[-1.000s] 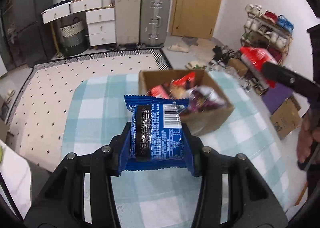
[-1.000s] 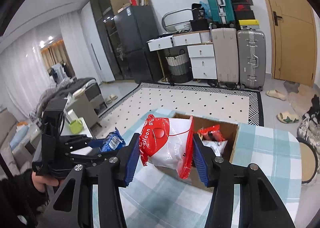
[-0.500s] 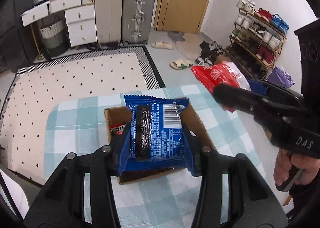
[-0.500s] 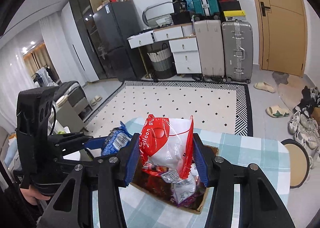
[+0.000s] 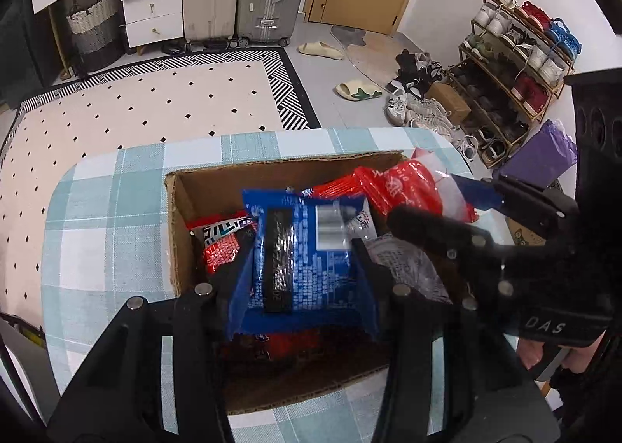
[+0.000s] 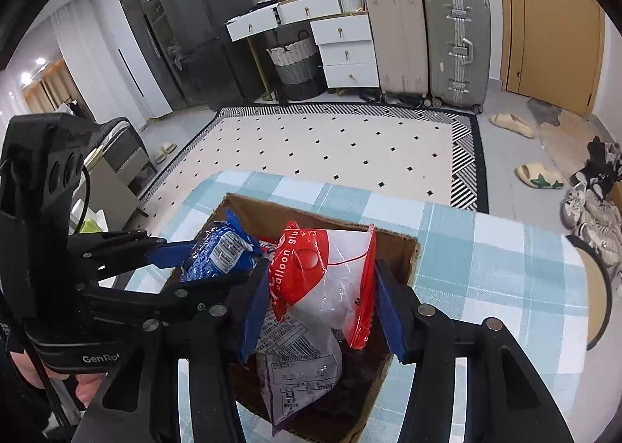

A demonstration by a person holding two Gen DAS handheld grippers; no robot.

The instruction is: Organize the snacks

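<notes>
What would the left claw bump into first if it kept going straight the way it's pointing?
Probably the snacks piled in the box. The left claw, shut on a blue packet, points down into the open box; depth is hard to judge.

- One cardboard box (image 5: 182, 233) on the bench (image 5: 97, 248).
- Two tools: left tool (image 5: 299, 287), right tool (image 6: 322, 310).
- One blue snack pack (image 5: 307, 260); one red-and-white snack bag (image 6: 326, 272).
- Two upright suitcases (image 6: 427, 42) on the floor.
- Two loose slippers (image 5: 338, 69) by the door.
- One woven basket (image 6: 295, 62).
</notes>
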